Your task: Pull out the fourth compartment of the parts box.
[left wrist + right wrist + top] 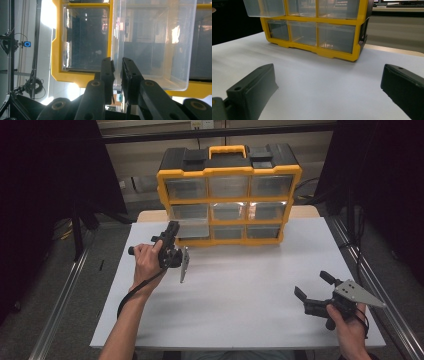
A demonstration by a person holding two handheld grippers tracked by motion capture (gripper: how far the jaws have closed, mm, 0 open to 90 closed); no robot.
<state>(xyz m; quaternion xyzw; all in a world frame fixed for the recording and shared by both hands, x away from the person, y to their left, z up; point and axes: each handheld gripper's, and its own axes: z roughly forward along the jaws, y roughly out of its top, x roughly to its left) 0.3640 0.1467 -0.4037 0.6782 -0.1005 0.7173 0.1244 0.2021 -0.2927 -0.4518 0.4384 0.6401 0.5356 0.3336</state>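
A yellow and black organizer (229,170) with clear drawers stands at the back of the white table (240,290). Its left drawer in the middle row (192,226) sticks out of the frame. My left gripper (173,227) is shut on that drawer's front lip. In the left gripper view the two jaws pinch the clear drawer wall (150,37) at the gripper (117,68), beside the yellow frame (56,72). My right gripper (310,283) rests low at the table's front right, open and holding nothing. In the right gripper view it (329,85) faces the organizer (322,51) and the pulled drawer (264,7).
The organizer has a yellow carry handle (227,151) on its black top. White table surface (317,82) stretches between the two grippers. Metal rails (65,290) run along both sides of the table, with dark curtains behind.
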